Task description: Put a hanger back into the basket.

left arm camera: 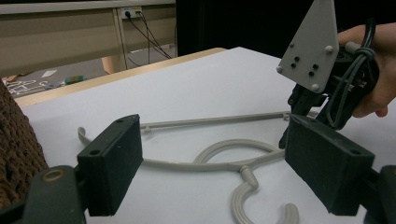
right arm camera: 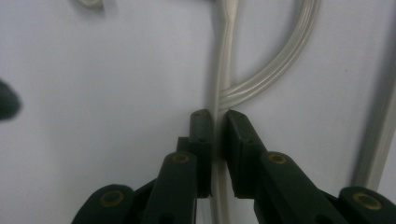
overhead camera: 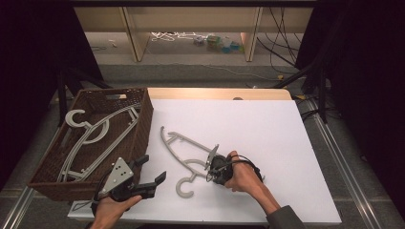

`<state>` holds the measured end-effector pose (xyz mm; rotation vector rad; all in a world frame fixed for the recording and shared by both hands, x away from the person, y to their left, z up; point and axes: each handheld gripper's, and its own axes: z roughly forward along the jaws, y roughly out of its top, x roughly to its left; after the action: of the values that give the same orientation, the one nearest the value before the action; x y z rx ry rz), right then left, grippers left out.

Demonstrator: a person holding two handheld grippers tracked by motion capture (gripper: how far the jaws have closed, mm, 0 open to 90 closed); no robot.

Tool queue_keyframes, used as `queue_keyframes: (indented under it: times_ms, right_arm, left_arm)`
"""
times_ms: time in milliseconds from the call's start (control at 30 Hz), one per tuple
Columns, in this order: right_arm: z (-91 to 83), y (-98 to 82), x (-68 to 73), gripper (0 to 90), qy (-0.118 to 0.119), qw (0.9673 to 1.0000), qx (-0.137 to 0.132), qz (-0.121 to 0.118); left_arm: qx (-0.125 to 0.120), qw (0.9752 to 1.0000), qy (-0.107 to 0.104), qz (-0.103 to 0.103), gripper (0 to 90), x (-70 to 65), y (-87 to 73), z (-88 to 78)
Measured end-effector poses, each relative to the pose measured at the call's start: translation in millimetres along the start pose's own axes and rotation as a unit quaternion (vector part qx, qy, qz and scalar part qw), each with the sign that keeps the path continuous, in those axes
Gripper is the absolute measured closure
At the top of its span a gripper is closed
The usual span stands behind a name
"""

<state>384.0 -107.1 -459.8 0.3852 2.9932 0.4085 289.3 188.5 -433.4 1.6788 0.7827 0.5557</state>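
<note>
A pale grey plastic hanger [overhead camera: 184, 143] lies flat on the white table [overhead camera: 258, 129], its hook toward the front edge. My right gripper [overhead camera: 210, 166] comes at it from the right and is shut on the hanger's thin arm. In the right gripper view the two black jaws [right arm camera: 219, 122] press on either side of that arm [right arm camera: 226, 60], just below where a curved strut joins it. My left gripper [overhead camera: 153, 168] hovers near the front left, open and holding nothing. In the left gripper view the hanger [left arm camera: 224, 151] lies beyond my left gripper's [left arm camera: 212, 140] wide jaws.
A brown wicker basket [overhead camera: 143, 129] stands at the table's left edge with more grey hangers [overhead camera: 90, 131] inside. Wooden shelving and loose cables lie on the floor beyond the table. Bare white surface stretches to the right and back.
</note>
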Motion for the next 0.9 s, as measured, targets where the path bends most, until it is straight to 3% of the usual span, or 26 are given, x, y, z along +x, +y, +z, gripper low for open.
queue_keyframes:
  times_ms: [67,133,200,333,400,467,667,900]
  right_arm:
    - [-0.2,0.3,1.8,82.2,0.005,1.0000,-0.004,0.004]
    - [-1.2,-0.6,-1.4,82.2,0.001,0.9998,0.000,-0.022]
    - [-2.2,-1.9,-0.3,82.2,0.006,0.9999,-0.008,-0.011]
    - [-11.2,-5.5,-2.5,82.2,0.006,0.9997,-0.015,-0.016]
    - [-16.4,-6.7,-2.2,82.3,0.006,0.9997,-0.018,-0.014]
    - [-21.1,-7.4,-2.6,82.2,0.009,0.9994,-0.026,-0.020]
    - [-38.7,-10.6,1.2,82.2,0.006,0.9988,-0.038,-0.030]
    - [-52.3,-13.9,10.1,82.3,0.013,0.9977,-0.047,-0.046]
  left_arm:
    - [0.003,1.0000,-0.001,0.001,19.1,-0.3,-0.5,0.7]
    - [0.010,0.9999,-0.001,0.005,19.6,-0.8,-1.5,1.9]
    - [0.012,0.9998,-0.002,0.013,20.4,-2.5,-2.2,4.4]
    - [0.028,0.9987,0.003,0.042,23.2,-7.3,-3.4,8.0]
    - [0.025,0.9973,0.002,0.069,23.6,-7.8,-1.5,11.9]
    - [0.037,0.9966,0.003,0.074,24.3,-12.8,-1.3,14.8]
    - [0.055,0.9928,0.002,0.106,24.9,-15.1,-1.0,25.1]
    - [0.072,0.9851,0.002,0.156,27.2,-19.9,2.0,33.8]
